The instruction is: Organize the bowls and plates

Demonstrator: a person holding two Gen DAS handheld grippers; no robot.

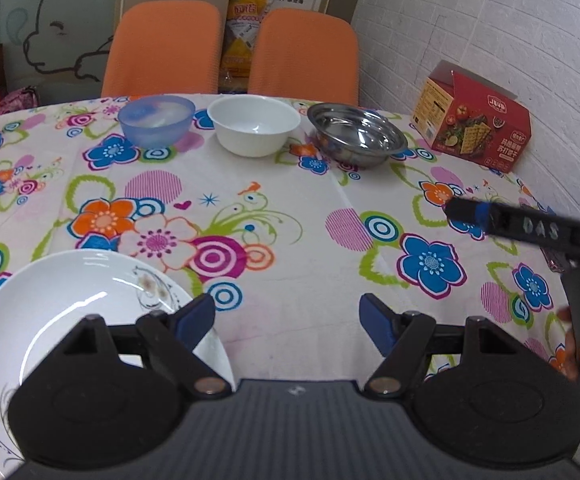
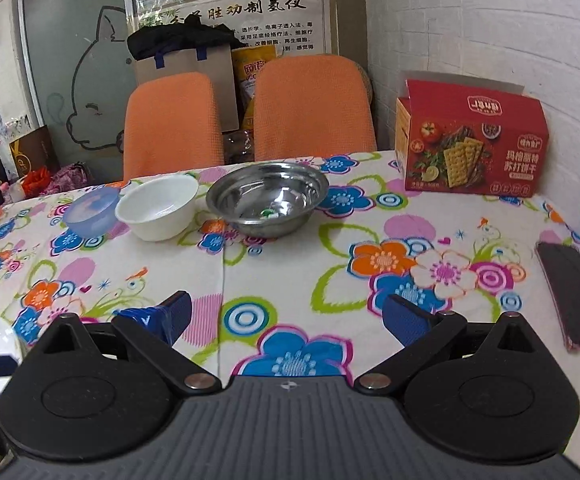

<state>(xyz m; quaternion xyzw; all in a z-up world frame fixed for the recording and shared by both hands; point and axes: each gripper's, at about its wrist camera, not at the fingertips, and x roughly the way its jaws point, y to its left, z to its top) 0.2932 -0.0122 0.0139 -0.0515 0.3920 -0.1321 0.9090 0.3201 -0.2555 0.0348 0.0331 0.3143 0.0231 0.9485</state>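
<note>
1. White plate [image 1: 70,300] – near-left of table, on floral cloth [image 1: 290,200]. Round, so no long axis; lies flat, face up. Glossy white w/ small brown-grey flower sprig at far-right of well, dark vine print on near-left rim. Empty. Left finger of left gripper [image 1: 288,312] sits over its right rim; contact can't be told.

2. Blue bowl [image 1: 156,120] – far edge of table, leftmost of row of 3. Translucent plastic, upright, mouth up. Something pale inside, unclear what.

3. White bowl [image 1: 255,124] – middle of row, just beside blue bowl; gap vs. touch can't be told. Opaque, smooth, upright, empty.

4. Steel bowl [image 1: 357,134] – right end of row, near white bowl w/ a gap. Shallow, wide flared rim, mirror finish, upright. Right wrist view shows green spot in base: item or reflection, can't tell.

5. Left gripper – low over near table edge, fingers pointing to far side. Jaws wide apart, nothing between blue pads.

6. Right gripper [image 2: 286,314] – right of left one, low over cloth, aimed at steel bowl & cracker box [image 2: 470,140]. Jaws spread, holding nothing.

7. Misc – red cracker box upright at far-right by white wall; dark flat phone-like item [image 2: 574,296] at right table edge; 2 orange chairs [image 1: 230,48] behind table.
</note>
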